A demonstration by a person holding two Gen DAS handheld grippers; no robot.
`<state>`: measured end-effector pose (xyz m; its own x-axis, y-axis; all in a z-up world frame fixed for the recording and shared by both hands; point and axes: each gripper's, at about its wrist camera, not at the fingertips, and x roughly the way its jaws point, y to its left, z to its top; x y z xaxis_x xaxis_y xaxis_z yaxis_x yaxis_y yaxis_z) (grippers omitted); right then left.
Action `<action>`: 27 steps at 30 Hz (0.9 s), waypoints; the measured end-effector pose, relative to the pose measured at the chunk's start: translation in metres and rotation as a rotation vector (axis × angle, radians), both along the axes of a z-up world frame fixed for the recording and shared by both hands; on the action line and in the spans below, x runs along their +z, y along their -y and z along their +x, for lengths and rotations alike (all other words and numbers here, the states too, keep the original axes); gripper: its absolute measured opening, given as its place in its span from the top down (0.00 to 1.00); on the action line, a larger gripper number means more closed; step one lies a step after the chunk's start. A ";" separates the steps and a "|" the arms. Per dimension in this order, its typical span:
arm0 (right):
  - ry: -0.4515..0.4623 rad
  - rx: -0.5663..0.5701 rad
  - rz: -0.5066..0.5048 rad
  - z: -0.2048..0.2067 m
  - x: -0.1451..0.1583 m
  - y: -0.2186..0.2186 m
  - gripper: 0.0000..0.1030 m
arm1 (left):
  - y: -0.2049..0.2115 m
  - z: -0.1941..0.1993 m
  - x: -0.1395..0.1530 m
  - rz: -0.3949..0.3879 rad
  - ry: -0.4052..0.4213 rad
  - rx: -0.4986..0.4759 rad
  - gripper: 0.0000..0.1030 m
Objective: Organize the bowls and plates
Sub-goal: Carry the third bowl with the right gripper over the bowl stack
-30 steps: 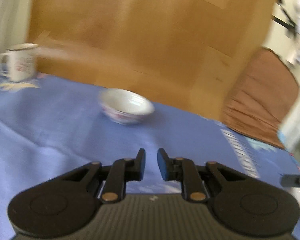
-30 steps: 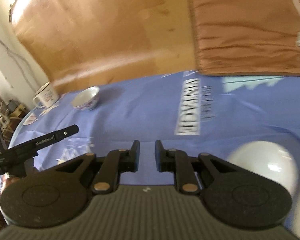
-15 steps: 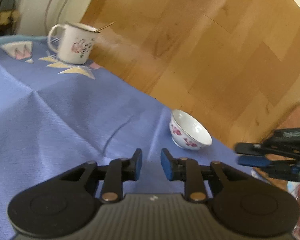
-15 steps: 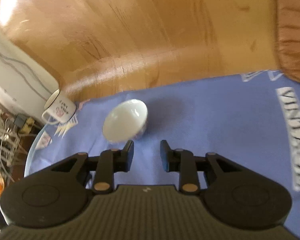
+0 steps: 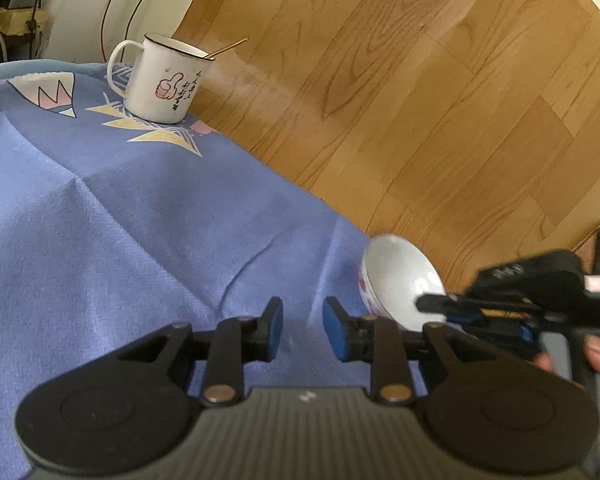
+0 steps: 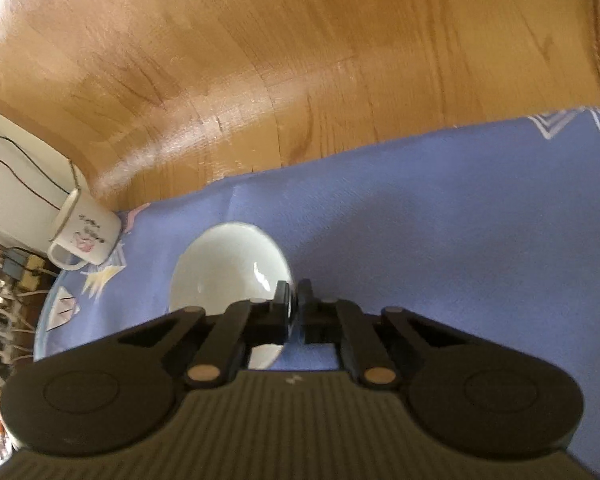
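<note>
A small white bowl (image 6: 228,268) with a red flower pattern sits near the far edge of the blue tablecloth (image 6: 440,240). My right gripper (image 6: 295,300) is shut on the bowl's right rim, one finger inside and one outside. In the left wrist view the bowl (image 5: 396,276) lies at the right, with the right gripper (image 5: 440,306) clamped on its rim. My left gripper (image 5: 302,330) is open and empty above the cloth, just left of the bowl.
A white enamel mug (image 5: 162,78) with a thumbs-up print and a stick in it stands at the cloth's far left corner; it also shows in the right wrist view (image 6: 86,236). Wooden floor (image 5: 420,80) lies beyond the table edge. Cables and a rack are at the left.
My right gripper moved forward to the bowl and shut on its rim. The left gripper stayed open and shifted slightly nearer the bowl.
</note>
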<state>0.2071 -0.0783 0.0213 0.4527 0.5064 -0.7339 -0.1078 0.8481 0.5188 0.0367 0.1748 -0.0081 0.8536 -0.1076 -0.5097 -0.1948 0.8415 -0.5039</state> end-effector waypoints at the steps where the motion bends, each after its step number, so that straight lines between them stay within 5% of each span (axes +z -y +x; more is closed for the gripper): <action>1: 0.000 0.009 -0.003 -0.007 0.002 0.005 0.93 | 0.001 0.000 0.001 0.003 0.003 -0.003 0.77; 8: -0.023 0.042 -0.022 -0.082 0.018 0.056 0.93 | 0.016 -0.005 0.006 0.038 0.064 -0.095 0.77; 17: -0.044 0.040 -0.078 -0.145 0.023 0.118 0.91 | 0.091 -0.025 0.026 0.017 0.084 -0.473 0.73; 19: -0.049 0.038 -0.079 -0.151 0.018 0.121 0.91 | 0.112 -0.032 0.032 0.043 0.062 -0.510 0.65; 27: 0.043 0.038 -0.143 -0.166 0.018 0.127 0.87 | 0.168 -0.035 0.017 0.176 -0.103 -0.541 0.65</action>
